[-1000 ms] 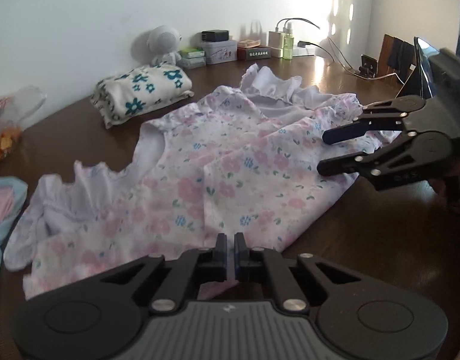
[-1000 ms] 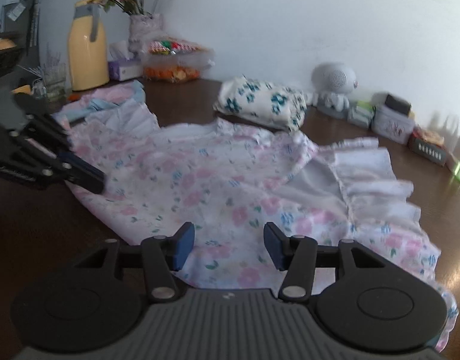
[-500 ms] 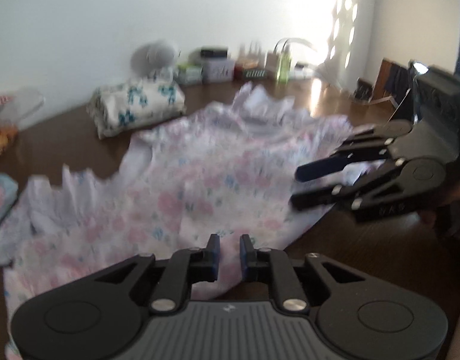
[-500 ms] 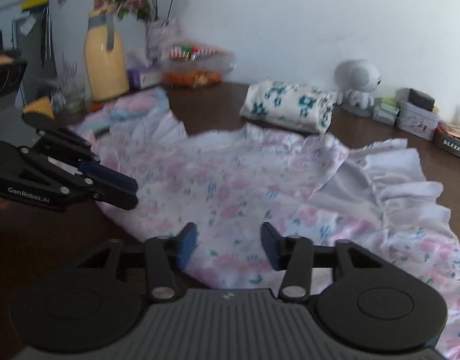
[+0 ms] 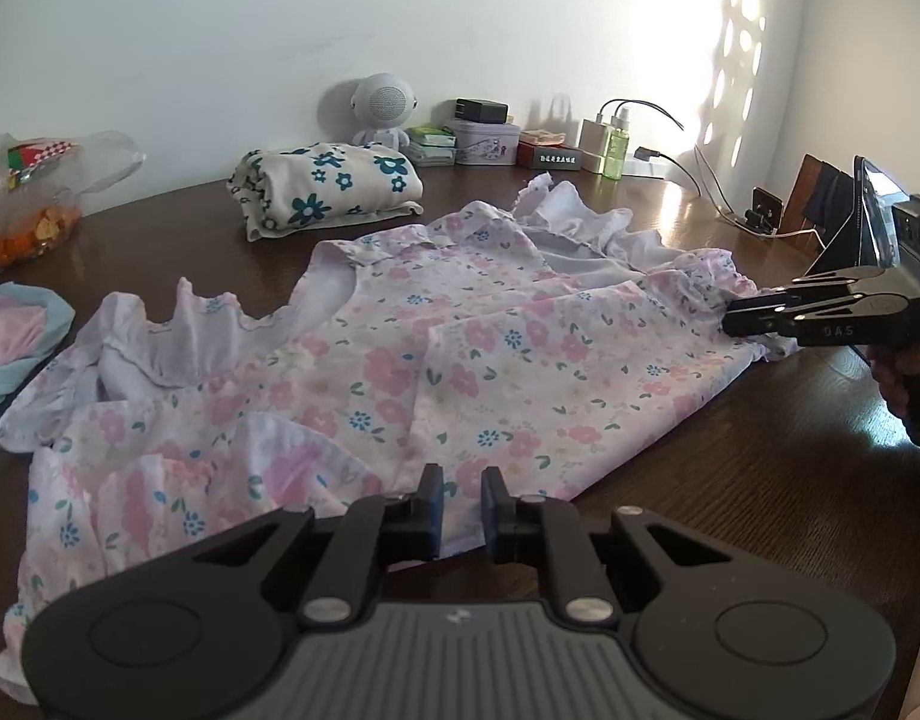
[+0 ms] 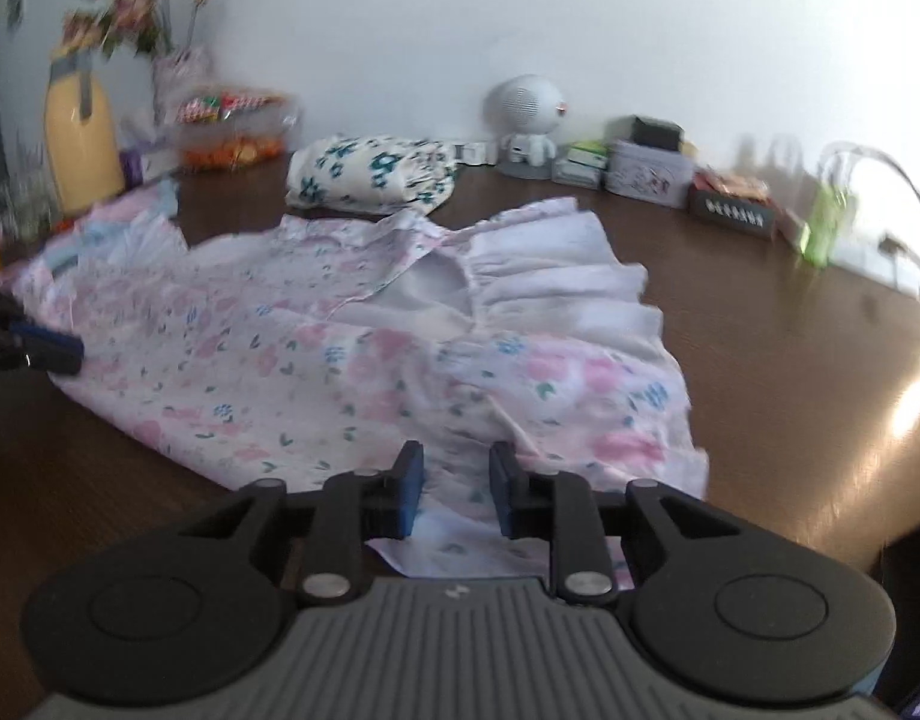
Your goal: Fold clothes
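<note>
Across the middle of the brown table (image 5: 760, 498) lies a floral dress (image 5: 460, 360), spread flat with its white ruffles toward the wall. At its near hem the left gripper (image 5: 460, 501) has its jaws slightly parted, cloth between them, not visibly pinched. At the dress's other end the right gripper (image 6: 455, 489) is closing its jaws over a fold of hem. Toward the far edge sits a folded garment (image 5: 327, 186).

Left gripper (image 5: 460, 501) jaws narrowly parted, right gripper (image 6: 455, 483) jaws apparently closing
</note>
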Available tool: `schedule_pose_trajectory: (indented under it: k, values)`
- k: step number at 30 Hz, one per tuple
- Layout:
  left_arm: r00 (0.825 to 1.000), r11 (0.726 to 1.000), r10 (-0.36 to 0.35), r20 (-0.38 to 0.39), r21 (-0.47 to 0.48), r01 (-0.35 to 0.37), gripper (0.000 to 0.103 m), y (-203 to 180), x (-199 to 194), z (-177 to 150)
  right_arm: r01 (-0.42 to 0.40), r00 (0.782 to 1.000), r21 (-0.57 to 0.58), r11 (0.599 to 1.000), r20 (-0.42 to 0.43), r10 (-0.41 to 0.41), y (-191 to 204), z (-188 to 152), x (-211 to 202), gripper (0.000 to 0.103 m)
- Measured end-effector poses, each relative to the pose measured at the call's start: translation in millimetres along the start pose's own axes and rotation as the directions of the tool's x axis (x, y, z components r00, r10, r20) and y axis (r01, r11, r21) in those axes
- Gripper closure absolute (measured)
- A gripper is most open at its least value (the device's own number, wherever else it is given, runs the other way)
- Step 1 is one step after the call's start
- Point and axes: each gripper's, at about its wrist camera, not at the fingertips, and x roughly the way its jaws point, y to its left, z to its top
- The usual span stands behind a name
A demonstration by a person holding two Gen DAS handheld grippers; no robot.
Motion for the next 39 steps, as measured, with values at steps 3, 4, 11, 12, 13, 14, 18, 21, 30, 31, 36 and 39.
schedule_pose_trajectory:
  k: [3, 4, 11, 12, 13, 14, 18, 21, 30, 31, 36, 39]
  values:
    - [1.0, 1.0, 0.004, 0.001, -0.001, -0.004, 0.09, 0.2, -0.4, -1.1, 0.016, 1.0, 0.015, 1.0, 0.008, -0.016, -4.5, -3.9, -1.5, 0.08]
    - [1.0, 1.0, 0.005, 0.001, -0.001, -0.005, 0.09, 0.0, -0.5, -1.1, 0.013, 1.0, 0.024, 1.0, 0.01, -0.013, -5.8, -5.3, -1.9, 0.08]
    - [0.999, 1.0, -0.016, 0.032, 0.027, 0.015, 0.088, -5.1, -3.7, 16.5, 0.02, 0.999, 0.018, 1.0, 0.034, -0.021, 1.0, 2.3, -14.0, 0.076]
    - [0.999, 0.999, -0.029, 0.044, 0.04, 0.027, 0.087, -7.9, -2.4, 22.2, 0.01, 0.998, 0.03, 1.0, 0.059, -0.012, 1.8, 6.2, -18.5, 0.074]
    - [0.998, 0.998, -0.043, 0.056, 0.055, 0.04, 0.087, -11.1, -0.4, 28.2, -0.001, 0.997, 0.037, 0.999, 0.079, -0.002, 3.1, 10.2, -20.9, 0.073]
    - [0.997, 0.996, -0.055, 0.06, 0.07, 0.05, 0.087, -14.7, 3.4, 34.6, -0.01, 0.996, 0.036, 0.999, 0.091, 0.006, 5.2, 14.0, -21.0, 0.073]
    - [0.995, 0.987, -0.085, 0.052, 0.142, 0.077, 0.087, -30.5, 30.7, 59.9, 0.007, 0.996, -0.039, 0.999, 0.084, -0.004, 22.3, 30.2, 2.6, 0.072]
    - [0.997, 0.983, -0.073, 0.021, 0.173, 0.068, 0.087, -37.3, 55.5, 66.9, 0.062, 0.997, -0.083, 0.995, 0.043, -0.058, 27.2, 34.5, 29.4, 0.072]
    - [0.998, 0.981, -0.066, -0.02, 0.183, 0.068, 0.087, -34.0, 60.9, 50.1, 0.023, 1.0, -0.013, 1.0, -0.003, -0.023, 22.7, 20.1, 32.2, 0.071]
    - [0.997, 0.981, -0.068, -0.021, 0.182, 0.07, 0.087, -34.5, 57.1, 46.9, 0.021, 1.0, -0.014, 1.0, -0.009, -0.021, 25.4, 18.1, 28.2, 0.071]
    - [0.997, 0.981, -0.08, -0.023, 0.178, 0.083, 0.088, -43.4, 36.1, 28.2, 0.011, 0.999, -0.01, 1.0, -0.036, -0.012, 40.9, 4.4, 3.6, 0.071]
    - [0.996, 0.98, -0.083, -0.025, 0.18, 0.087, 0.088, -51.8, 26.3, 19.1, 0.014, 0.999, -0.004, 1.0, -0.049, -0.014, 49.7, -4.5, -11.4, 0.071]
